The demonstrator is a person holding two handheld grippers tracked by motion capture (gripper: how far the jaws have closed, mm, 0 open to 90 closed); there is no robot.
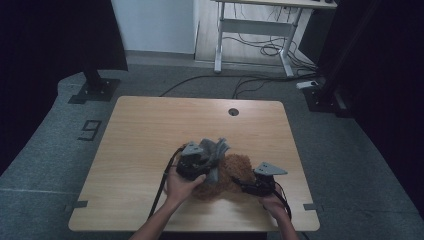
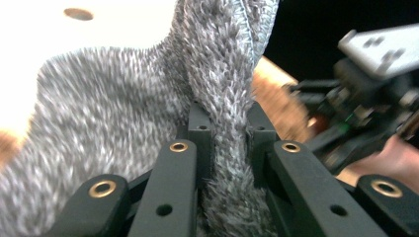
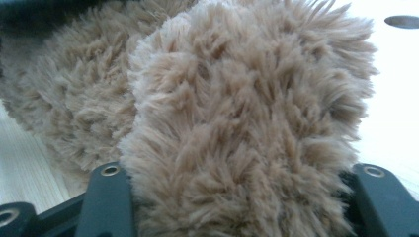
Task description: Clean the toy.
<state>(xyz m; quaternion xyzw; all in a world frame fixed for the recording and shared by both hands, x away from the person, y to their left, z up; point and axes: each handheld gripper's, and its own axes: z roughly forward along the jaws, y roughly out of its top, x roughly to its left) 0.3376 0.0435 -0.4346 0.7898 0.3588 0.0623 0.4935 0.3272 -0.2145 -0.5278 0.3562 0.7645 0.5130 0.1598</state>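
A brown furry plush toy [image 1: 236, 169] lies on the wooden table [image 1: 150, 130] near the front edge, with a grey knitted cloth [image 1: 216, 149] over its left side. My left gripper [image 1: 206, 160] is shut on a fold of that grey cloth [image 2: 108, 98]; in the left gripper view the jaws [image 2: 228, 123] pinch the fabric tightly. My right gripper [image 1: 239, 183] reaches into the toy from the right. In the right gripper view the brown fur [image 3: 237, 98] bulges between the jaws [image 3: 242, 182] and hides their tips. The right gripper [image 2: 365, 98] also appears blurred in the left gripper view.
A round cable hole [image 1: 233, 111] sits near the table's far edge. Behind the table are a white desk frame [image 1: 255, 30] and cables on the floor. Black stand bases sit at the left [image 1: 95, 90] and right [image 1: 320, 97]. Bare tabletop lies left of and beyond the toy.
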